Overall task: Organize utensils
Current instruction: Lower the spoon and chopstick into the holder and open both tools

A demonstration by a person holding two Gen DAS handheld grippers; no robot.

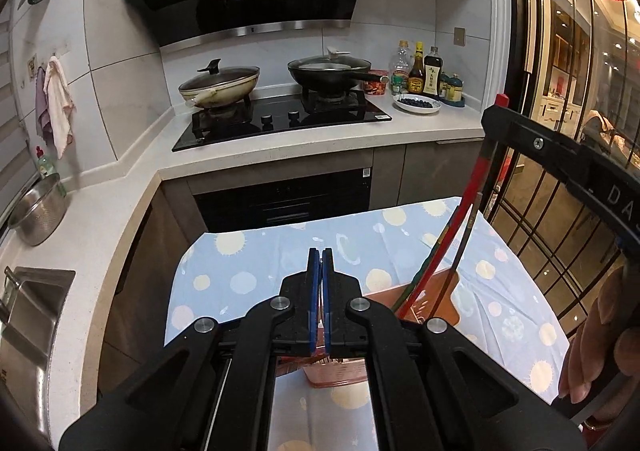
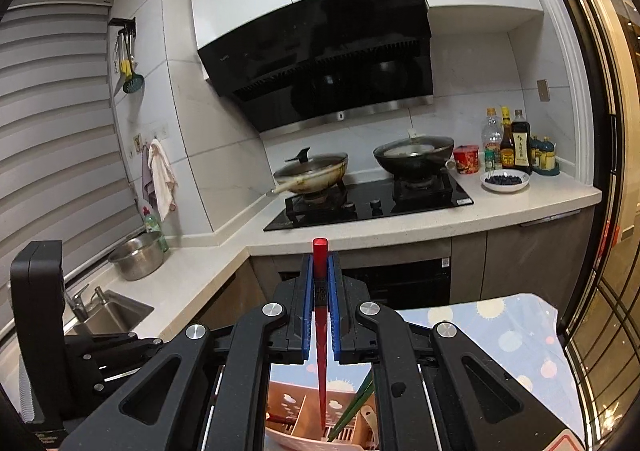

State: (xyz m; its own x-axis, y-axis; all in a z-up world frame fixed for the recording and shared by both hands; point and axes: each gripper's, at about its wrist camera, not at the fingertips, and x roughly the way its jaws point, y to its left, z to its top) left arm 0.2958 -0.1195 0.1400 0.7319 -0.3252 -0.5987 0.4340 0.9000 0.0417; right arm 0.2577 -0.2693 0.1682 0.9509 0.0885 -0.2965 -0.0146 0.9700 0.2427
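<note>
While the right gripper [image 2: 320, 283] pinches a red chopstick [image 2: 320, 335] between its blue pads, the stick hangs tip-down into the pink holder [image 2: 294, 417] on the blue cloth [image 2: 516, 335]. A green chopstick [image 2: 352, 415] leans in the holder just right of the red one. Left gripper [image 1: 320, 283]: jaws pressed together, nothing between them, hovering above the holder [image 1: 338, 373]. In the left view the red chopstick [image 1: 456, 227] and a dark one [image 1: 466, 239] slant up from the holder. A hand [image 1: 596, 335] grips the right tool.
</note>
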